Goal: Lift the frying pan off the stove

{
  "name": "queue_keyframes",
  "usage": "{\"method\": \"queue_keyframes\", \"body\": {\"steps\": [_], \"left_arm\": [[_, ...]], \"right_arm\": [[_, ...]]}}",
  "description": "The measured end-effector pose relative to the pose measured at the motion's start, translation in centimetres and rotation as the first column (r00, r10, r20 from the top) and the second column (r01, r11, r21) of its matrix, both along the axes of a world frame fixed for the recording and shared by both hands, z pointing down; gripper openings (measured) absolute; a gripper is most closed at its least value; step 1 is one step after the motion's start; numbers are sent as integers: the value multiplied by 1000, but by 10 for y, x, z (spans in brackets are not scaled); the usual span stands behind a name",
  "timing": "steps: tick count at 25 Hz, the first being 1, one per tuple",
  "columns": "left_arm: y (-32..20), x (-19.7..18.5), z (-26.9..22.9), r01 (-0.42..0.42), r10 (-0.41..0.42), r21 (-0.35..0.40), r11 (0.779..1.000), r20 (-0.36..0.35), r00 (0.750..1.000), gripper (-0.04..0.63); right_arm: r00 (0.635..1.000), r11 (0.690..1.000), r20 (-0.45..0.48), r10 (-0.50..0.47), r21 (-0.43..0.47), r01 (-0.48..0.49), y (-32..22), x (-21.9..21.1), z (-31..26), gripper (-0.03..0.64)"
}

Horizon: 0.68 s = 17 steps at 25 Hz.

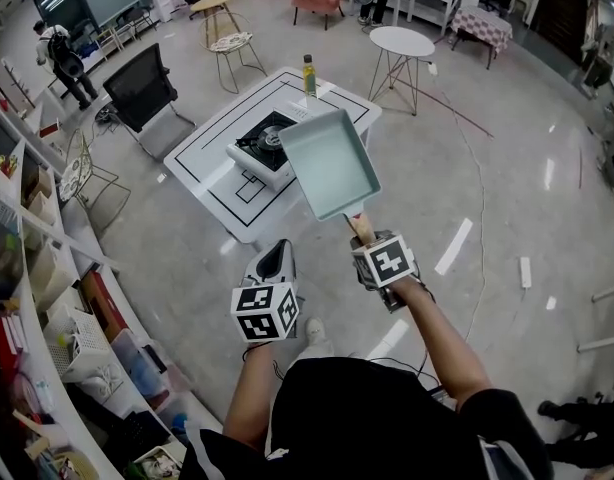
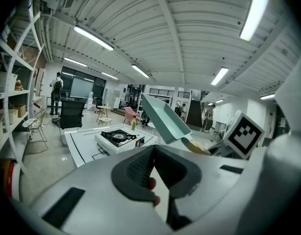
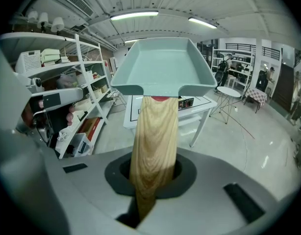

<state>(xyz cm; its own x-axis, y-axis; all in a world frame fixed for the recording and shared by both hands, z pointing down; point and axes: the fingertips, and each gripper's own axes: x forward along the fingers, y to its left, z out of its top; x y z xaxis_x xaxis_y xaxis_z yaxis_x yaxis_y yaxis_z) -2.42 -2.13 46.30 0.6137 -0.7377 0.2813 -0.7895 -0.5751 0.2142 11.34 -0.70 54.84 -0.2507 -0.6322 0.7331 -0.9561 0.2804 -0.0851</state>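
Gripping the wooden handle [image 3: 154,146], the right gripper [image 1: 364,234] has its jaws clamped on it. The frying pan [image 1: 330,161] extends beyond the fingertips, held in the air, apart from the stove [image 1: 265,143]. Pan: rectangular, pale teal, raised sides. Left gripper [image 1: 274,259]: jaws together, holding nothing.

- The left hand-held gripper [image 1: 275,256] is held low in front of the body and points forward. Its jaws are closed together with nothing between them.
- The right hand-held gripper [image 1: 363,231] sits just beside it, slightly farther forward. Its jaws are clamped on the wooden handle [image 3: 153,131] of the frying pan [image 1: 330,161].
- The left forearm [image 1: 249,393] and right forearm [image 1: 445,343] are both bare and reach forward from the torso.
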Motion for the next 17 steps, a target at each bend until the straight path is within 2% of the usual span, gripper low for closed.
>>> {"method": "queue_keyframes", "body": {"steps": [8, 13, 17], "left_arm": [[17, -4, 0, 4, -4, 3, 1000, -1, 1000, 11], [21, -7, -2, -1, -1, -30, 1000, -69, 998, 11], [21, -10, -5, 18, -21, -35, 999, -70, 997, 11]], "right_arm": [[1000, 1000, 11, -2, 5, 2, 17, -6, -2, 12], [1000, 1000, 7, -4, 13, 4, 19, -7, -4, 12], [1000, 1000, 11, -5, 18, 4, 20, -5, -9, 12]]}}
